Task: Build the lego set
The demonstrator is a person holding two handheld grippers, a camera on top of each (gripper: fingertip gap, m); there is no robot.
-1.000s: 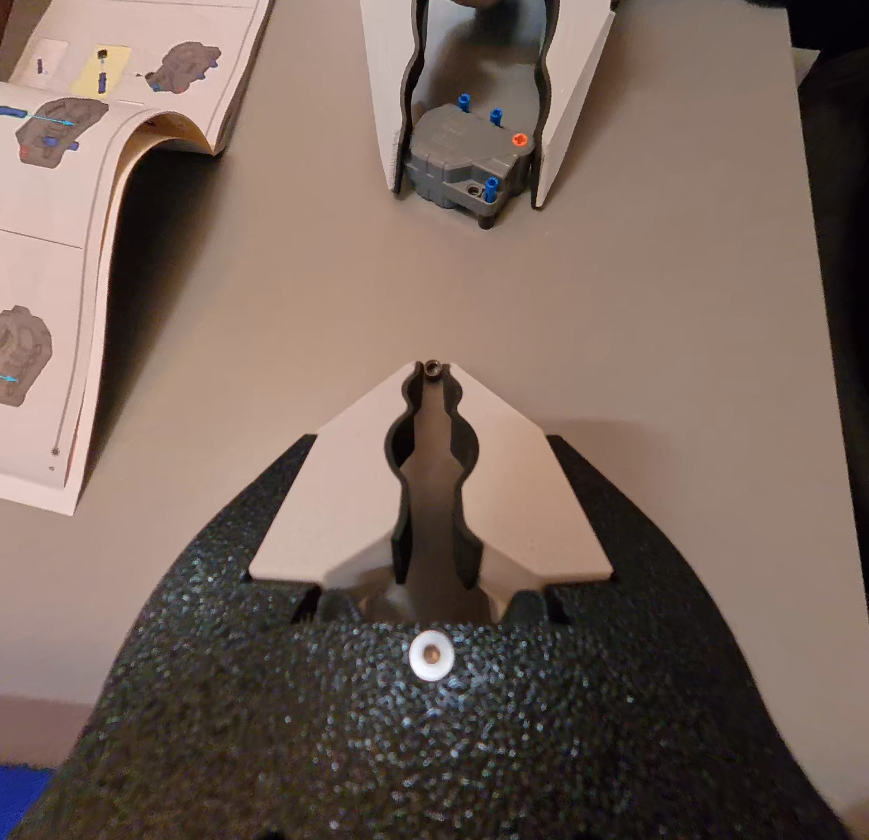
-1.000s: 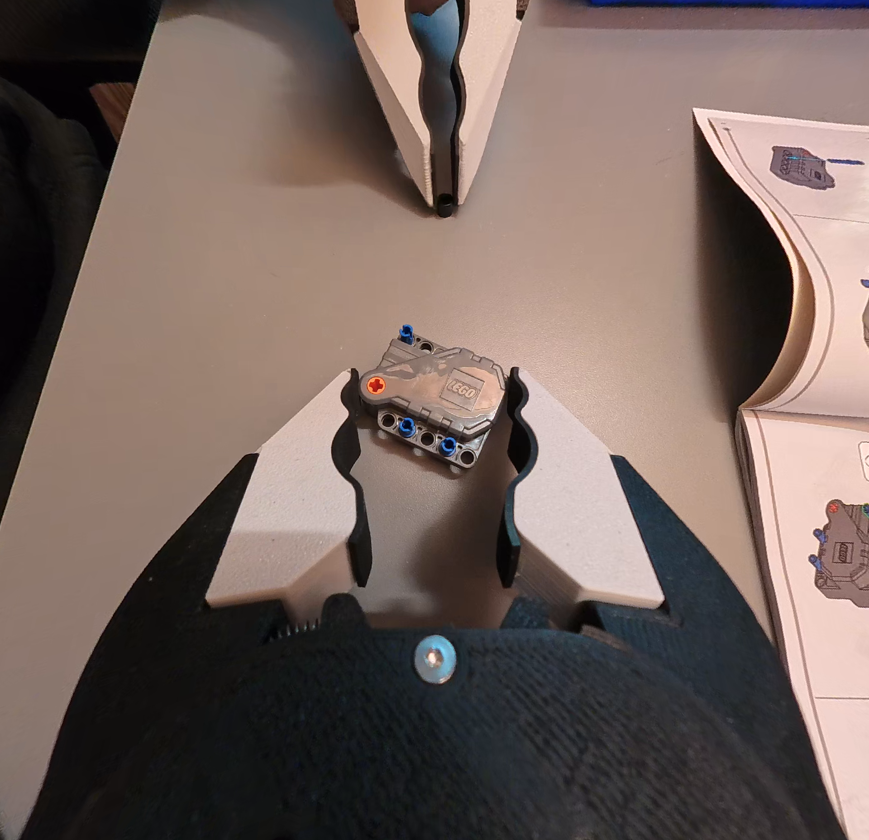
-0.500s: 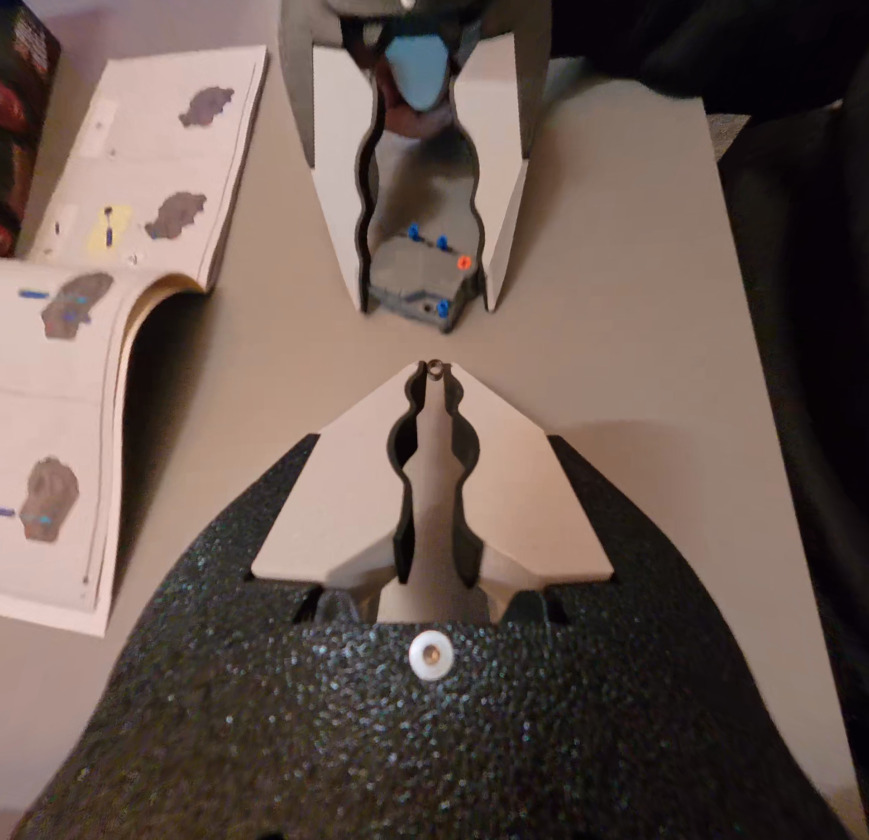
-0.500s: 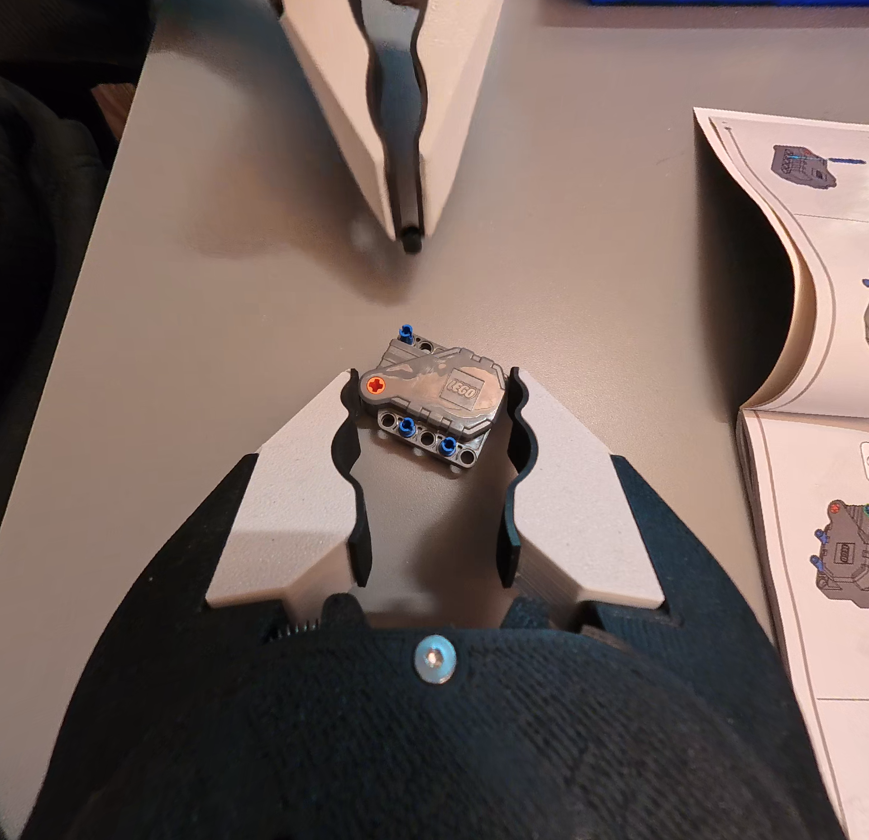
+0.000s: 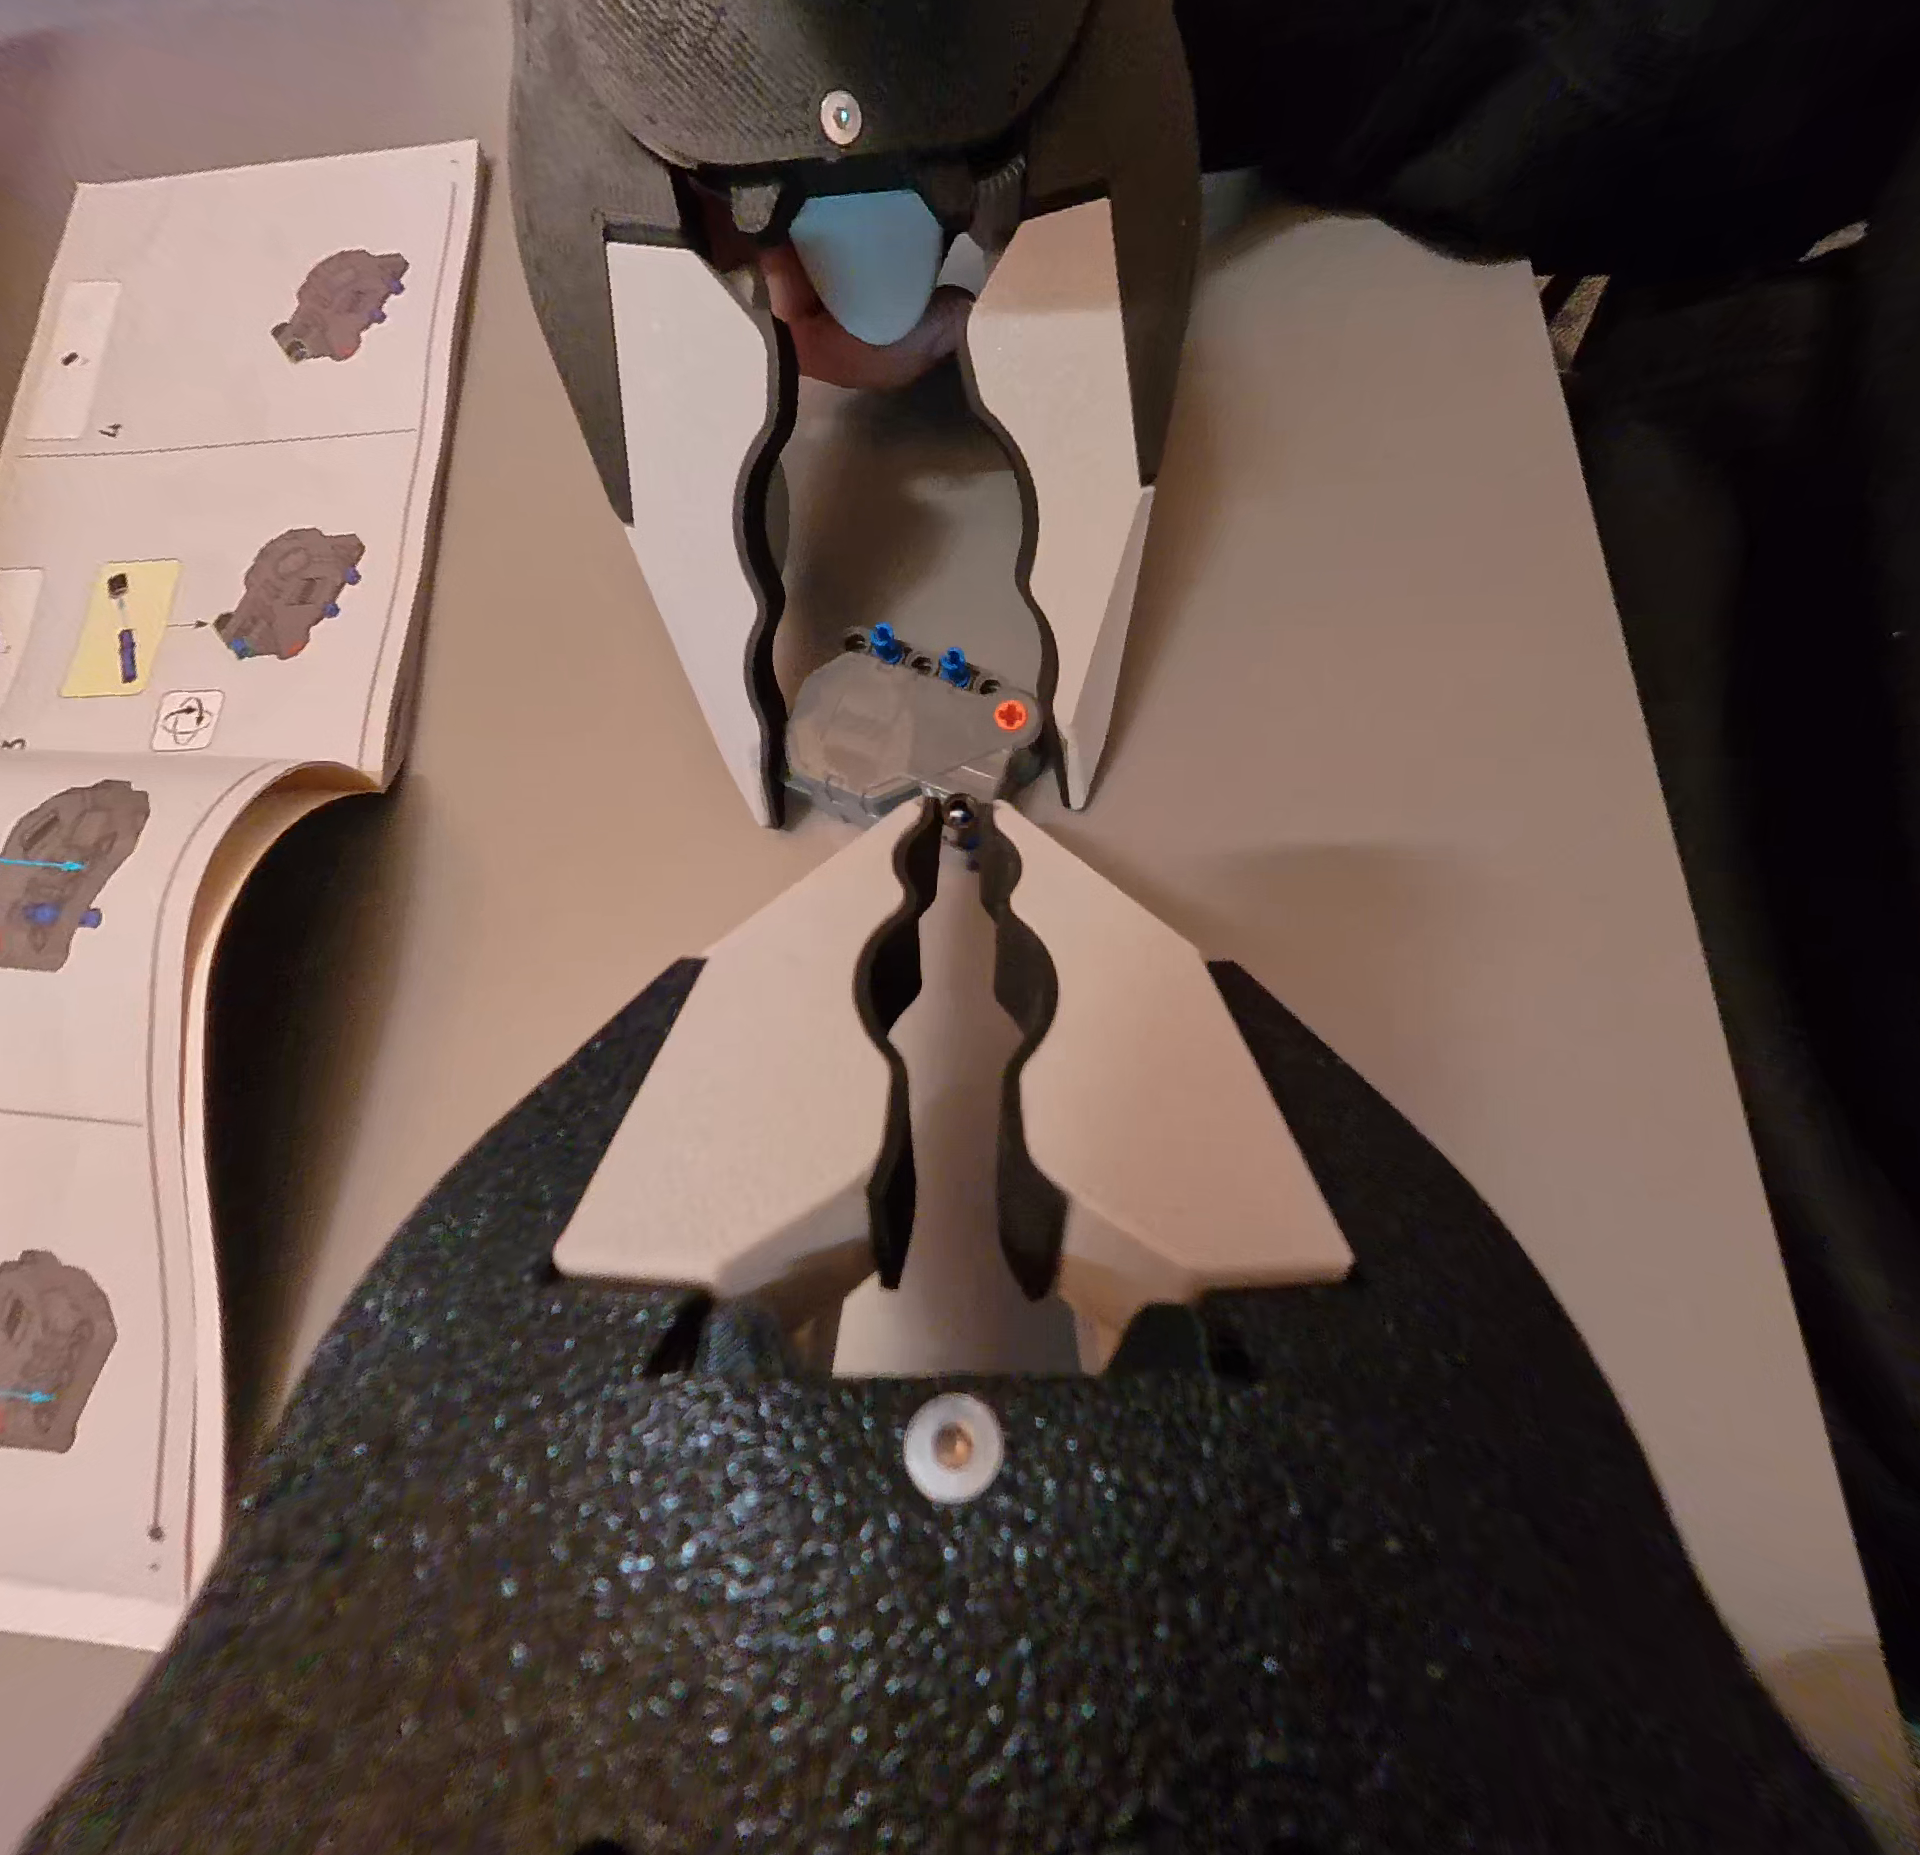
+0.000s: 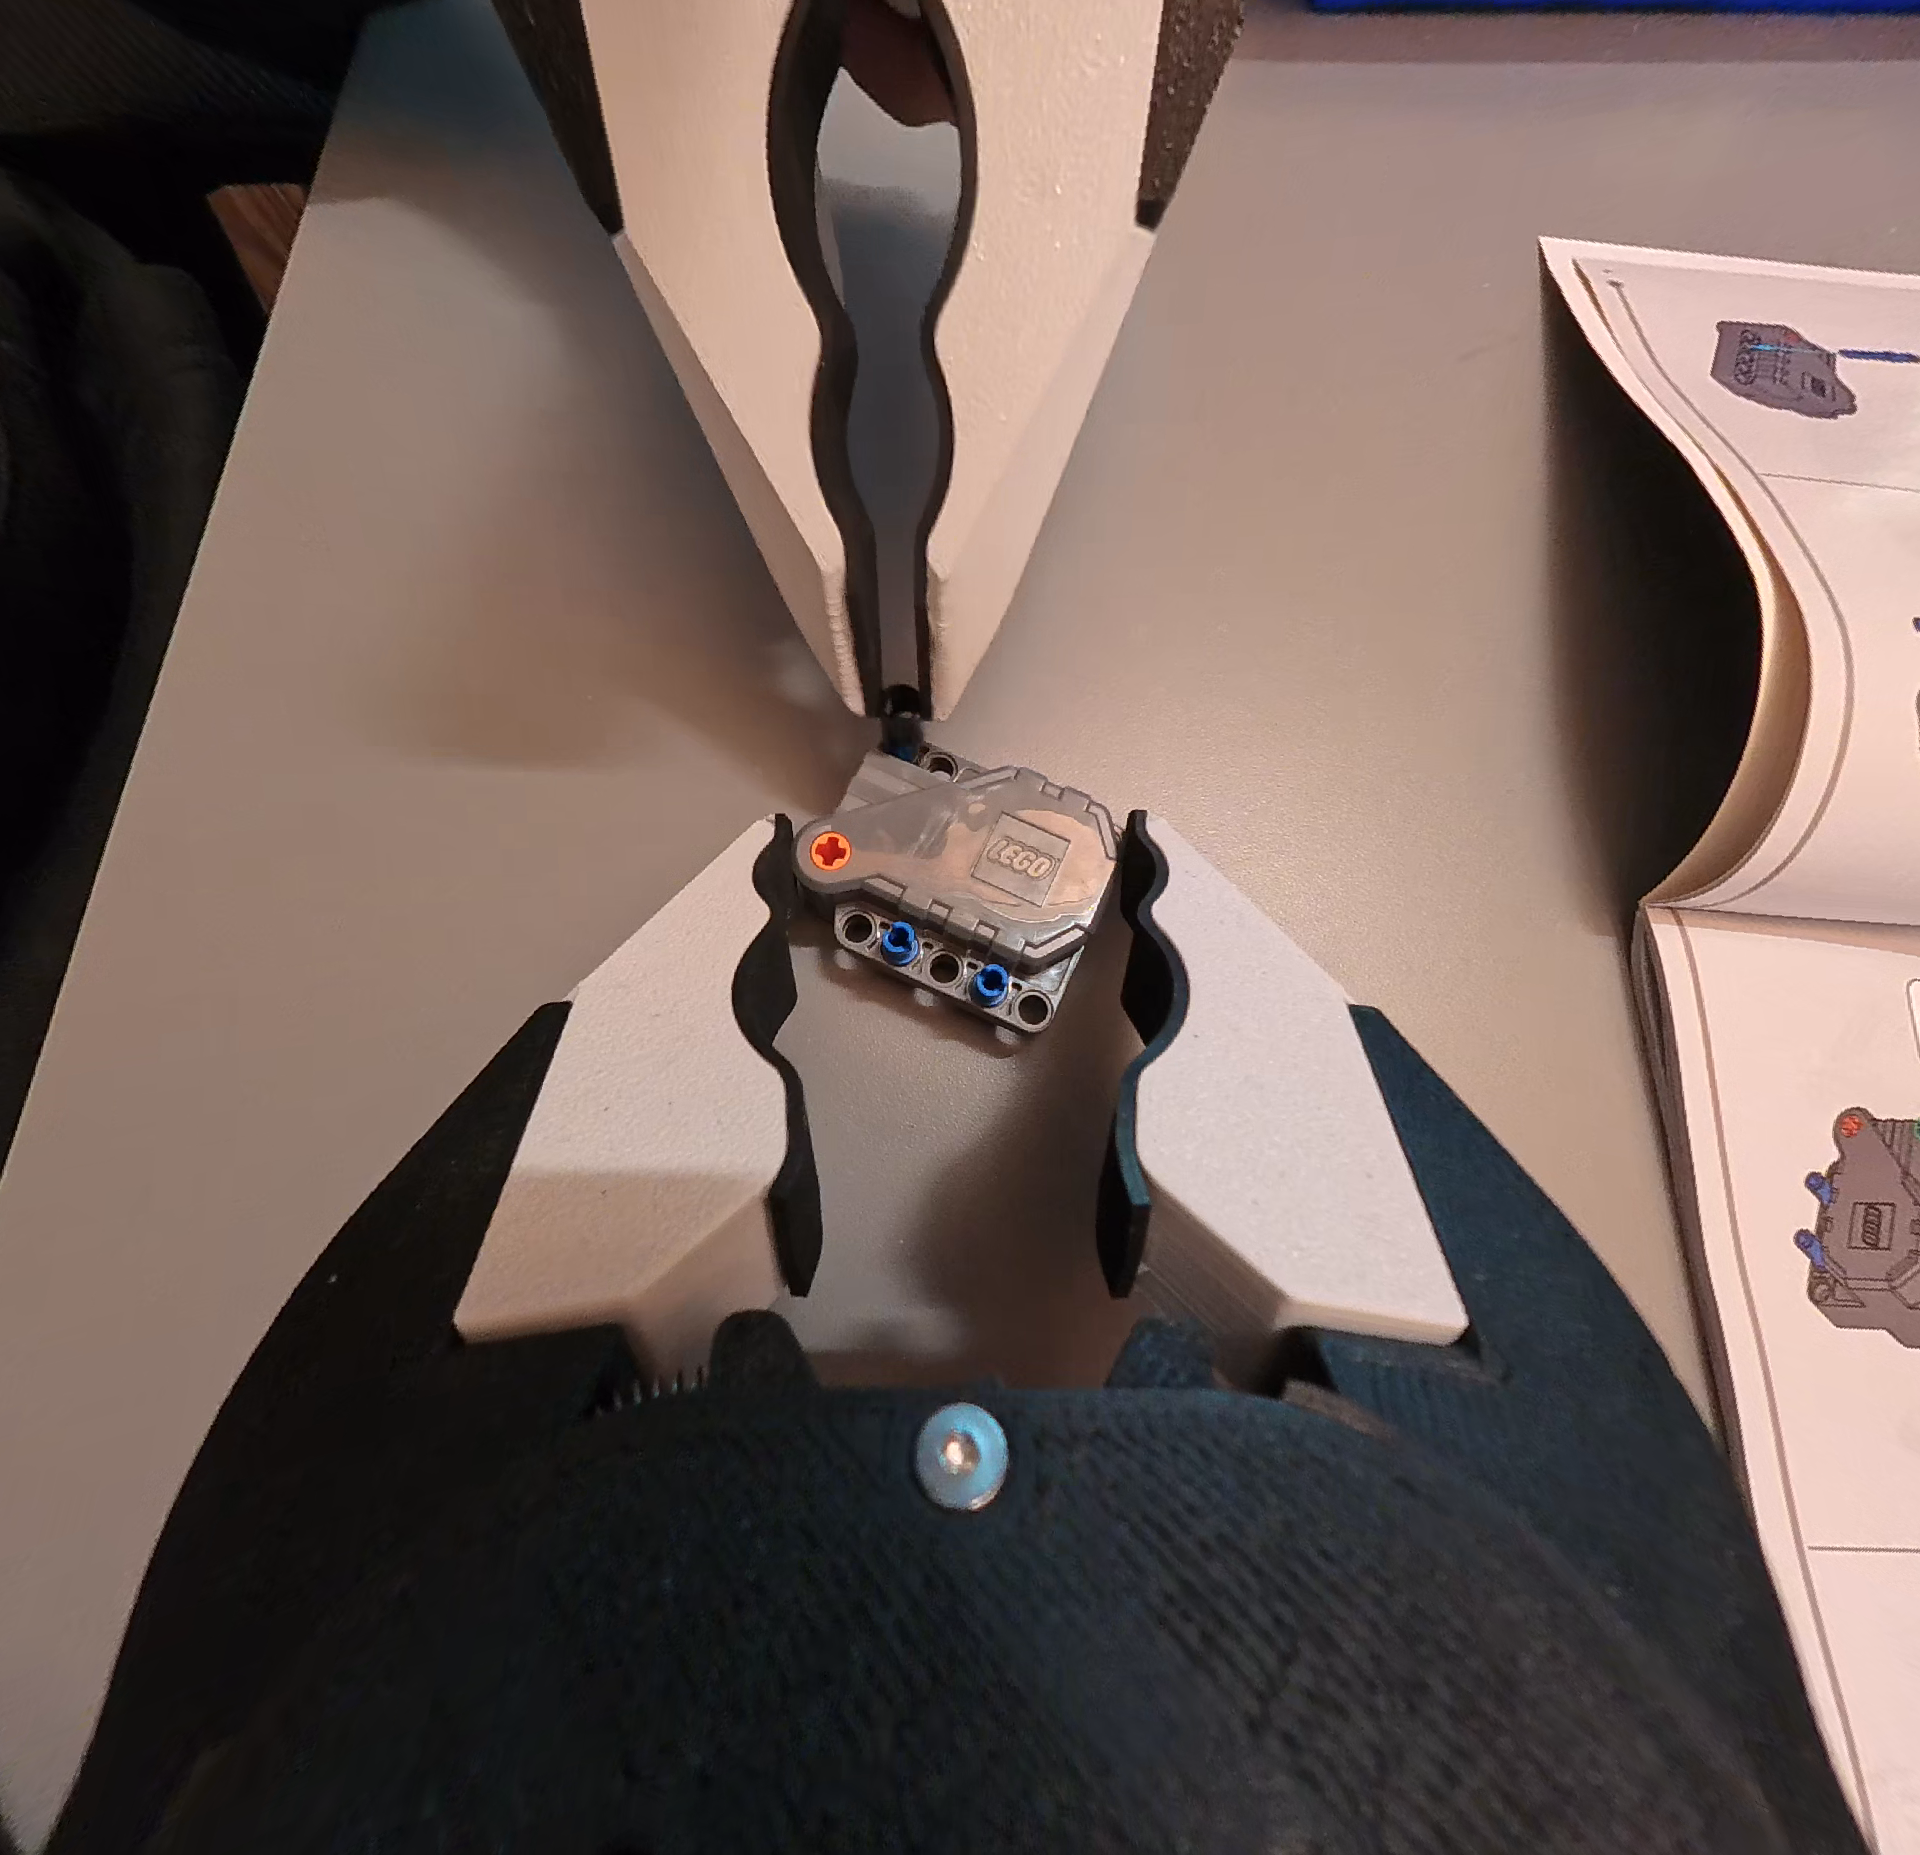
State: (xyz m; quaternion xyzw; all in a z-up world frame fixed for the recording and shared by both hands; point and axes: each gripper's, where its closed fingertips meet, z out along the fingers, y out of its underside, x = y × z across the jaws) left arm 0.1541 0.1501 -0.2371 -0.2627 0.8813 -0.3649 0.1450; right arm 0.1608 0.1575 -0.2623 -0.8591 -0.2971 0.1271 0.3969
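A: Where is the grey motor block (image 6: pixel 961 865)?

B: On the table, squeezed by the right gripper (image 6: pixel 951 849) at its stiff, light sides.

A: And the left gripper (image 5: pixel 958 818)?

B: Closed on a small black bush (image 5: pixel 957 814), at the block's twelve o'clock edge. Tiny, slippery; pinch its sides.

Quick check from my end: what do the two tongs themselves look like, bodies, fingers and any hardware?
Both match. The left tongs and right tongs each have a black, grainy, rounded body with one silver screw in the middle. Two pale grey wedge-shaped fingers taper toward the tip, each lined inside with a wavy black pad. In the left wrist view a pale blue rounded part sits inside the right body. No cables visible.
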